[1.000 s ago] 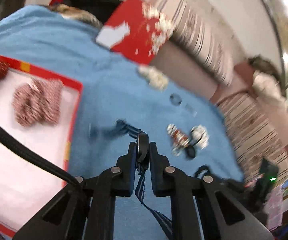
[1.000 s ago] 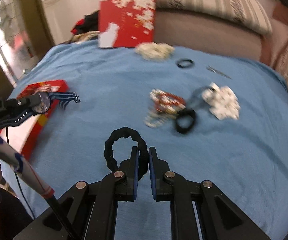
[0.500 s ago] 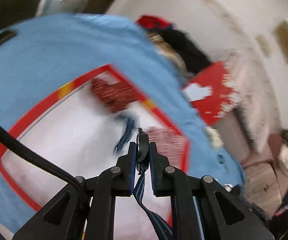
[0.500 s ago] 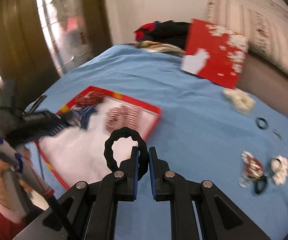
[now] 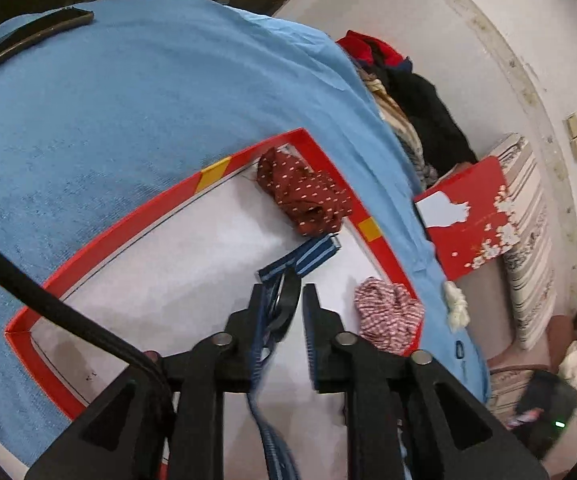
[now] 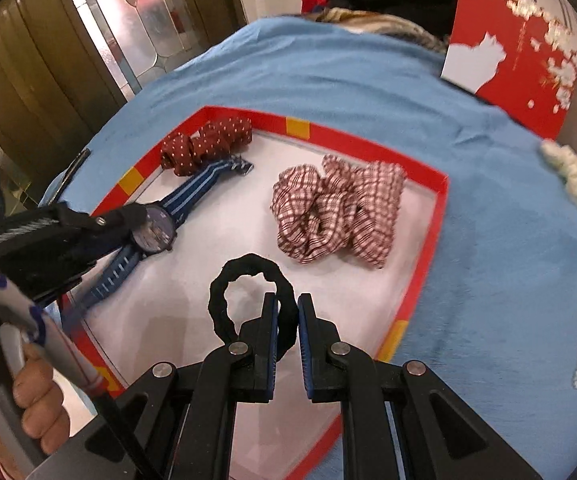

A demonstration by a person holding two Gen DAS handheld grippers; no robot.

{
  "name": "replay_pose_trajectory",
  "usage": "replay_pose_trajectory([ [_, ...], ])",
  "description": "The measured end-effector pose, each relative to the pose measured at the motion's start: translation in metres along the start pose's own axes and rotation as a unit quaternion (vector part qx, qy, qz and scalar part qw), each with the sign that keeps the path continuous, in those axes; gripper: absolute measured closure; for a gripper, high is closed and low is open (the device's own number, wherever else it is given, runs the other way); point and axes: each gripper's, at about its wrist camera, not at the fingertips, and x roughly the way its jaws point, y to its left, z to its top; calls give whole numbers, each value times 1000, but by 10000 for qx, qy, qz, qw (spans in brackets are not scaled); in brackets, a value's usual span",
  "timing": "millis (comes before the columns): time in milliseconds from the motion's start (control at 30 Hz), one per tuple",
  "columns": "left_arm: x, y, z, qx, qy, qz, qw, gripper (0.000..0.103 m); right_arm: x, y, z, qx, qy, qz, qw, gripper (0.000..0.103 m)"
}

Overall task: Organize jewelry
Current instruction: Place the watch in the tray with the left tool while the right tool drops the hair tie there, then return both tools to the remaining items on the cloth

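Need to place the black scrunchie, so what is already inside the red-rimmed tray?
Inside the tray: a dotted maroon scrunchie, a checked red-and-white scrunchie and a blue striped-strap watch. The gripper bodies hide its near corner.

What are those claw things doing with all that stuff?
A person is sorting accessories into a red-rimmed tray. The left claw has opened around a blue-strapped watch over the tray's white floor. The right claw holds a black scrunchie above the tray. Two scrunchies already lie inside.
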Motion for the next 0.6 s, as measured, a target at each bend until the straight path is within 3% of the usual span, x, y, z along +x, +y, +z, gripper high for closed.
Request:
replay_pose_trajectory([
  [67,-5,-3,-1,-18,-34,-179,9998,63,8,1,0,56,78,93,9999,92],
  [100,-9,-4,-1,-12,-93,-328,9994,60,10,2,-1,71,98,131,9998,92],
  [167,-15,-10,-3,77,-200,-537,9983,57,12,2,-2,170,132,243,9995,88],
  [267,-24,-19,-7,241,-331,-697,9967,52,10,1,-4,276,148,345,9989,67],
  [467,-28,-41,-15,649,-489,-408,9959,51,-19,-5,-16,111,-64,211,9997,61],
  [600,-24,-53,-21,811,-427,-358,9951,51,-50,-28,-33,288,-280,169,9991,55],
])
